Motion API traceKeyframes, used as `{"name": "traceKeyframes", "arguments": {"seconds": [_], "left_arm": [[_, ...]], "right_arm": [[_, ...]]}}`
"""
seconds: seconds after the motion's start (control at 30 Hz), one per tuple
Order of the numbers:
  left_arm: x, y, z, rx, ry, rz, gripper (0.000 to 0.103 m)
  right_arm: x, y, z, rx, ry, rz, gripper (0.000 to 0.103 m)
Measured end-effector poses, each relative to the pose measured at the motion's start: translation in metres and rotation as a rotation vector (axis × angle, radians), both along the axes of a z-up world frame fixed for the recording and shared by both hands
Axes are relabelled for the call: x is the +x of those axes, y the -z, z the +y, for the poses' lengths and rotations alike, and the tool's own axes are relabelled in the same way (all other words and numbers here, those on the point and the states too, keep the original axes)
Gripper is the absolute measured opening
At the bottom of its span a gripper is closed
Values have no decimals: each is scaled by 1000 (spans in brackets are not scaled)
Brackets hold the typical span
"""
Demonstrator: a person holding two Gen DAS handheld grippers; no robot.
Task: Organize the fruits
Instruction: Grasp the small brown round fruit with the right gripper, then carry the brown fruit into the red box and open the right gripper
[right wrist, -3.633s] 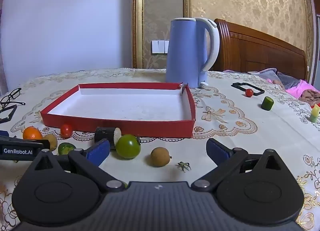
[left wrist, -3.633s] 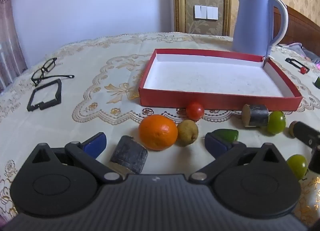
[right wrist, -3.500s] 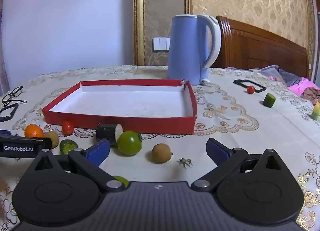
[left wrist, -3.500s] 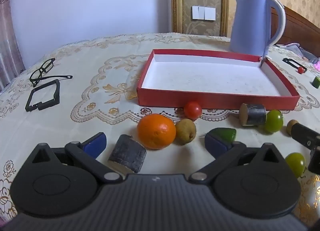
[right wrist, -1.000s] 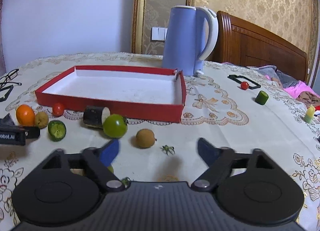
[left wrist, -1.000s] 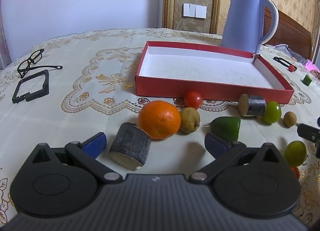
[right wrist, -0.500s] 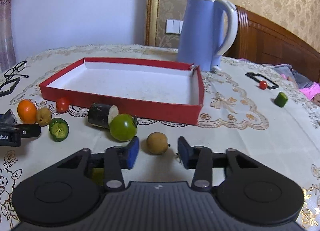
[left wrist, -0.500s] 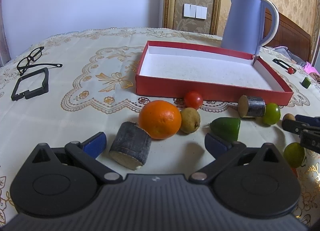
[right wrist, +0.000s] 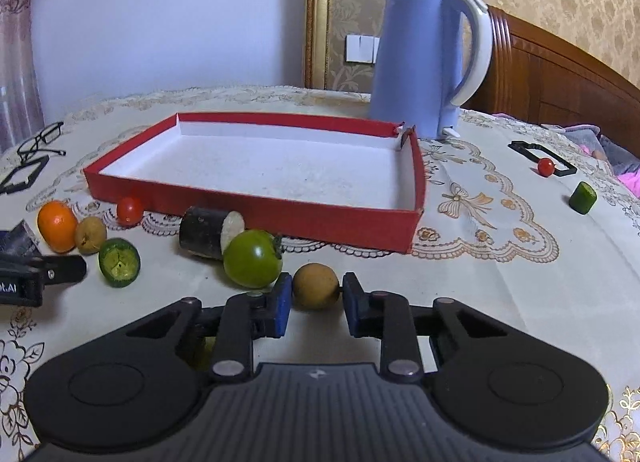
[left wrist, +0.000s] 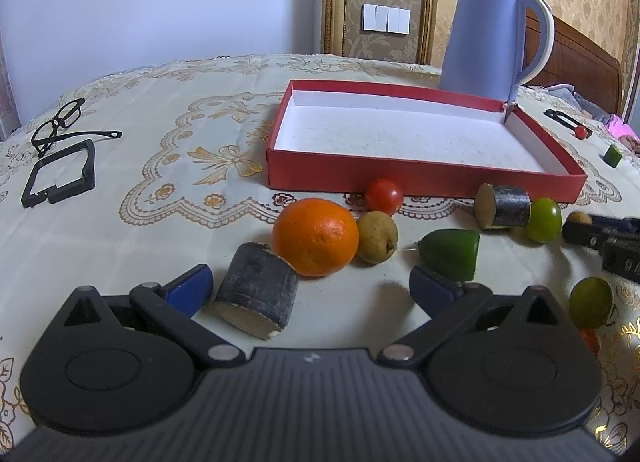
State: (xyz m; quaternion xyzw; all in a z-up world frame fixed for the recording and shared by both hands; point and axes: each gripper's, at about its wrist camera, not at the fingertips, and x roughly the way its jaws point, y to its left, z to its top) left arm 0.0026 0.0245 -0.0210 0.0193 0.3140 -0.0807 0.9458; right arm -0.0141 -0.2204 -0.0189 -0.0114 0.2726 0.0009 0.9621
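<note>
as fruit lies in front of the red box (right wrist: 256,218):
right gripper (right wrist: 316,304): pads nearly shut round brown longan (right wrist: 316,286), contact unclear
left gripper (left wrist: 308,286): wide open, holding nothing, w/ orange (left wrist: 315,237) between it & box

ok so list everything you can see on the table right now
red box: 1, red, white inside, mid table
kettle: 1, blue, behind box
orange: 1, orange, front of box
red tomatoes: 2, one by box, one far right
green tomato: 1, near box
brown round fruit: 1, between right fingers
glasses: 1, black, far left
left hand-held gripper: open
right hand-held gripper: closing round the brown fruit, contact unclear
</note>
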Motion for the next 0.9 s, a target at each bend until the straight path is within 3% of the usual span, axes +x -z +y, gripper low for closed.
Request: {"name": "traceKeyframes", "arguments": {"seconds": [0.3,0.5,0.63,0.9], "left_arm": [[1,0,1,-7,-1,0,103],[1,0,2,-6,-1,-1,103],[1,1,1,-6,-6,-2,103],[2,2,-3,19,-15,-2,103]], "right_arm": [[23,-31,-7,-4,3,-100,26],[75,-29,-7,-17,16,-61,26],[103,-20,-12,5,26,12,26],[117,-7,-12,-14,48,46,26]]}}
